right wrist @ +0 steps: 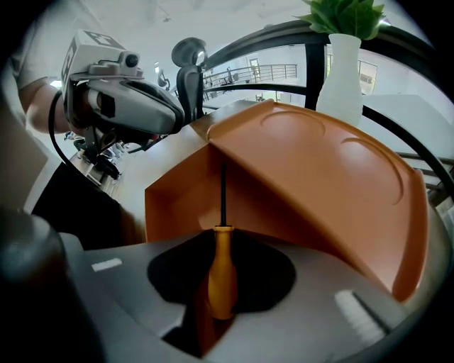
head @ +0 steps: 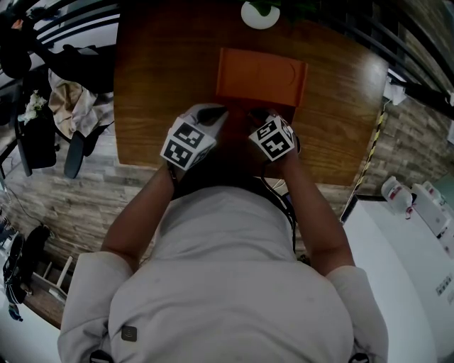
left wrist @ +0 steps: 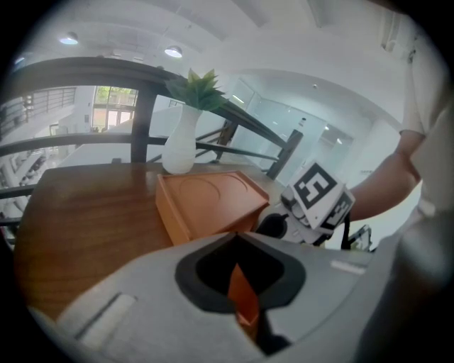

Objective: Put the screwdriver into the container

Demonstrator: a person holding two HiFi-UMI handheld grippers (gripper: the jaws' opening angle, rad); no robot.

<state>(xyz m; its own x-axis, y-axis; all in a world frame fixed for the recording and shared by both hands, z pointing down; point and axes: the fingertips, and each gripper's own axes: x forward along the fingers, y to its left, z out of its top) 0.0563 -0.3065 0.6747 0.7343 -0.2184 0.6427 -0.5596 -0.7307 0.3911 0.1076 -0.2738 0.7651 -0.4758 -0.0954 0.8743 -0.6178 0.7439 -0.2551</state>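
- Brown wood makes up the bench [head: 156, 85], with dark railings and a bright hall behind it. A white vase [head: 259, 14] holding a green plant stands at the far edge, clear of the work.
- Just in front of the vase sits the orange container [head: 261, 74], a low box with rounded shapes pressed into its top. No opening is plain in any view (it may lie on a side the cameras miss).
- The right tongs [right wrist: 221, 301] are closed on the yellow-orange handle of the screwdriver [right wrist: 221, 259]. Its thin dark shaft points away from the person, toward the near corner of the container. Gripping it by the handle leaves the shaft free to lead the way in, I judge.
- In the right gripper view the shaft's tip lies against the shaded side of the box; whether it touches I cannot tell.
- The left tongs [left wrist: 241, 283] hang just beside the right ones, near the container's front left corner. Their jaws are drawn together with only a thin orange sliver in the seam, which I cannot name. They carry nothing of the task and are likely placed there to steady or open the box.
- The screwdriver is not yet in the container; the step in hand looks like the approach.
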